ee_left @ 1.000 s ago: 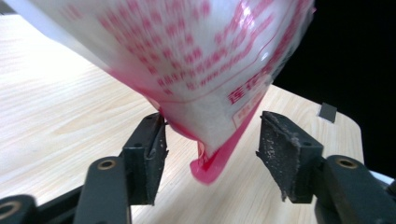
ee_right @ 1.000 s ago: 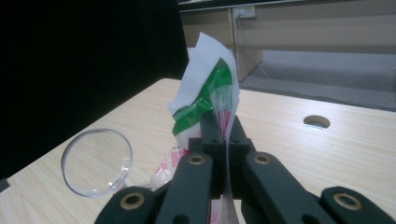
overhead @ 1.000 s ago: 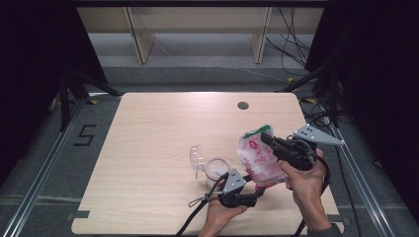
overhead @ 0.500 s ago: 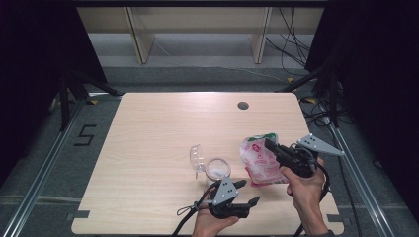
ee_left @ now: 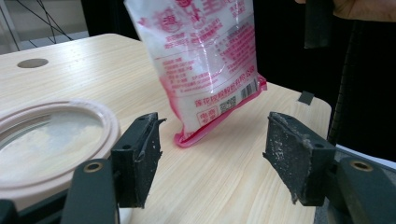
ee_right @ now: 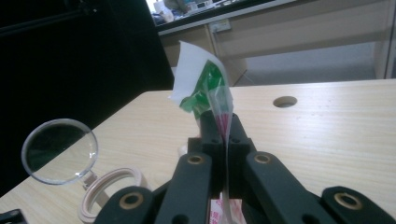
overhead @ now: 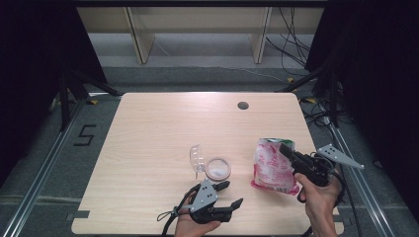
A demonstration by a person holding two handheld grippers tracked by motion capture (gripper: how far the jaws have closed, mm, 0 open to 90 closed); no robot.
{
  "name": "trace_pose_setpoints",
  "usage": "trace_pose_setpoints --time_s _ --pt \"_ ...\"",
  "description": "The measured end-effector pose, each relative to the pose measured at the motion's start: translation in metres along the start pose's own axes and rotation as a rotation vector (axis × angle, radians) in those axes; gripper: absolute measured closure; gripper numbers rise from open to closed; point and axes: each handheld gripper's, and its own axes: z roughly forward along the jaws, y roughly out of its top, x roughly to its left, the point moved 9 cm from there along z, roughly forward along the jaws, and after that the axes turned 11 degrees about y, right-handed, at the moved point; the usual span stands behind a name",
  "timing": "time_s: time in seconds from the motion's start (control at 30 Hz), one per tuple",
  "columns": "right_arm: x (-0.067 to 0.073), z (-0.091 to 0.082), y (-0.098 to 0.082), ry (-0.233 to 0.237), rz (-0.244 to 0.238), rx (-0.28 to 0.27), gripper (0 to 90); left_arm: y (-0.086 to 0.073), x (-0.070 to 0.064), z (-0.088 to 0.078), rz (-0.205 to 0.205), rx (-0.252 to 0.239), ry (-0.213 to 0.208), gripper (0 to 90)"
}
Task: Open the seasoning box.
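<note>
Container (overhead: pixel 217 169), round with a pinkish rim, sits mid-table, its clear hinged lid (overhead: pixel 196 159) upright; contents indistinct, a whitish film inside. Left gripper (overhead: pixel 230 193) just beside it, jaws apart after widening, nothing between them. Pink-printed bag (overhead: pixel 272 167), green-topped, stands on its bottom corner at right, top pinched in the right gripper (ee_right: pixel 223 135).

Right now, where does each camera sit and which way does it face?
High view: above the person's side, looking forward and down on the table; both hands, left gripper, right gripper.
Left gripper view: rides that gripper, low, facing the pink bag through its open jaws, which have just been opening; round jar beside.
Right gripper view: along jaws shut on the bag's top, facing the jar's open lid.
Shared: bag and jar appear in all three.
</note>
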Motion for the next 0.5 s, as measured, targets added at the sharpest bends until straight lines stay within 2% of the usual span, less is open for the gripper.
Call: trace_pose_setpoints --time_s 0.03,0.17,0.23,0.27,0.3,0.33,0.37,0.4,0.43,0.47,0.5 --pt "0.000 -0.002 -0.001 0.005 0.020 0.008 90.0 -0.001 0.001 -0.002 0.006 -0.004 0.004 35.1" --pt "-0.006 -0.006 -0.004 -0.012 0.008 0.004 90.0 -0.006 0.007 -0.011 -0.010 -0.004 0.014 35.1" --pt "-0.008 -0.007 -0.006 -0.021 0.028 0.002 90.0 -0.007 0.010 -0.015 -0.007 -0.004 0.019 35.1" --pt "-0.012 -0.008 -0.007 -0.030 0.014 0.007 90.0 -0.008 0.011 -0.018 0.004 0.005 0.016 34.9" --pt "-0.012 -0.008 -0.008 -0.035 0.026 0.013 90.0 -0.009 0.012 -0.021 0.009 0.005 0.017 34.8" --pt "-0.014 -0.008 -0.009 -0.029 0.019 0.003 90.0 -0.011 0.014 -0.023 0.030 0.003 0.019 34.8" --pt "-0.015 -0.008 -0.010 -0.027 0.007 0.003 90.0 -0.012 0.017 -0.025 0.053 0.014 0.032 34.8" --pt "-0.017 -0.009 -0.012 -0.037 0.020 0.014 90.0 -0.014 0.020 -0.027 0.062 0.023 0.043 34.7" --pt "-0.019 -0.010 -0.015 -0.055 0.025 0.032 90.0 -0.016 0.022 -0.029 0.027 0.022 0.050 34.6" --pt "-0.020 -0.011 -0.017 -0.048 0.036 0.035 90.0 -0.016 0.024 -0.031 0.012 0.017 0.055 34.3" --pt "-0.023 -0.012 -0.018 -0.055 0.028 0.035 90.0 -0.017 0.028 -0.035 0.021 0.029 0.061 33.7"
